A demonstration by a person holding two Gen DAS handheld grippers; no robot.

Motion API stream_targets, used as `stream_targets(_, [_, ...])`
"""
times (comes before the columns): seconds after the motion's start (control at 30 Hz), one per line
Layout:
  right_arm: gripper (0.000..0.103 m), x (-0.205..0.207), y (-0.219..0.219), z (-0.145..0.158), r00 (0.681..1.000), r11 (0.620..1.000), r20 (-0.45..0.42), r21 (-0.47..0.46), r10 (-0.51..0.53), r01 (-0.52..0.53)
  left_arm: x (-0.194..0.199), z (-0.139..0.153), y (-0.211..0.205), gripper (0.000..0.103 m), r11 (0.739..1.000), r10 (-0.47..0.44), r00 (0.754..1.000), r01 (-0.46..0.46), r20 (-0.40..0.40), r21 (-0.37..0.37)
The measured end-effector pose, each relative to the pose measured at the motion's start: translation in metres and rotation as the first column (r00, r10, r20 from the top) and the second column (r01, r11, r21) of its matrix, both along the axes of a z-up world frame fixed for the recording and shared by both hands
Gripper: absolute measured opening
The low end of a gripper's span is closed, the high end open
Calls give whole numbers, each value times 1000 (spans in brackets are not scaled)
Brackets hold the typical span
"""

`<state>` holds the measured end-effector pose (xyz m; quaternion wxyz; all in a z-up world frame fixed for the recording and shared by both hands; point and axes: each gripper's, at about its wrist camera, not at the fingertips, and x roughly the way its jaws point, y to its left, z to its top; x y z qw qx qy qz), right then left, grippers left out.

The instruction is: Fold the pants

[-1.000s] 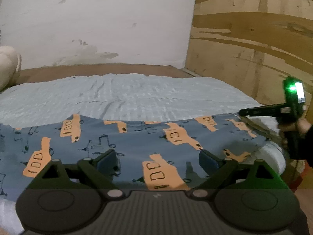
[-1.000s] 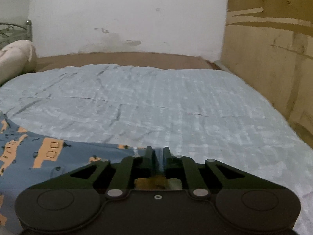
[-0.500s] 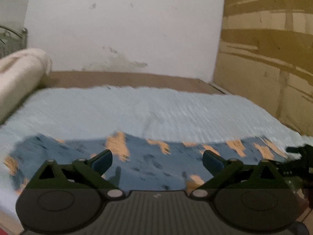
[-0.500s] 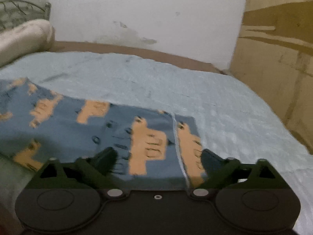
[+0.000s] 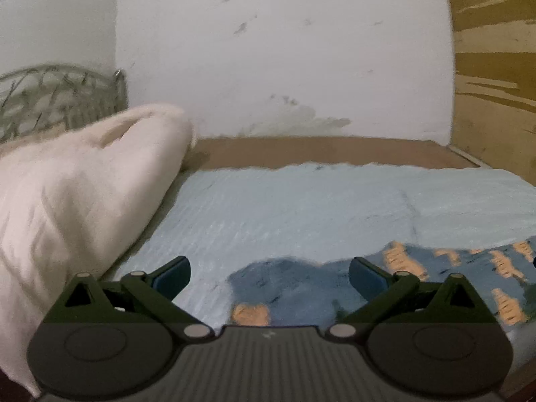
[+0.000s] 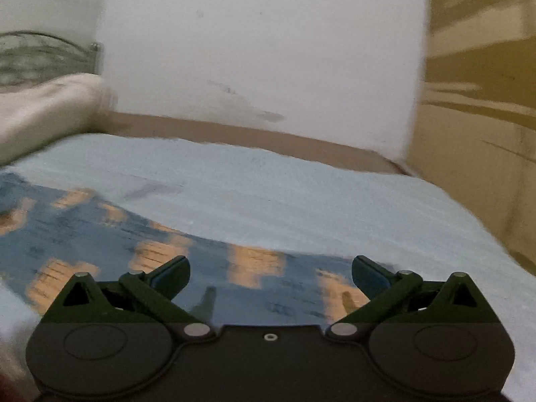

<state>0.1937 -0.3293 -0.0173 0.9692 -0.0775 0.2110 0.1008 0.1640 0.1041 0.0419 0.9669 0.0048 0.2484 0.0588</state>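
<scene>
Both tongs, left tongs (image 5: 269,276) and right tongs (image 6: 269,276), wide open, empty, above soft, limp pants (image 6: 100,231) on bed (image 5: 301,207); best pinched at edges.

The pants (image 6: 100,244) are blue fabric printed with orange vehicle shapes and small dark marks. They lie flat on the pale blue bedsheet (image 6: 301,201), spread as a long band across the near part of the bed. In the left wrist view one rounded end (image 5: 288,281) lies near the middle, the rest running off right.
</scene>
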Motion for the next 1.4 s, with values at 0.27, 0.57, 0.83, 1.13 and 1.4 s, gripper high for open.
stream_targets(0.27, [102,14,109,-4,967,967,0,5,254,-254,8,-56,48,100,989,-1,997,-12,-82,-150])
stream_targets(0.57, [102,34,149,-19,965,966,-42,18,259,-258,48,-86,65,77,970,-48,995,25,-92,-242])
stream_targets(0.83, [102,40,151,-31,969,971,-75,27,237,-236,72,-103,80,57,933,-68,987,12,-143,-359])
stream_targets(1.13, [102,40,150,-34,968,971,-84,41,236,-234,71,-92,73,17,930,10,988,-67,-157,-362])
stream_targets(1.4, [102,40,148,-36,969,971,-73,53,236,-233,39,-41,56,15,960,77,996,-84,-37,-269])
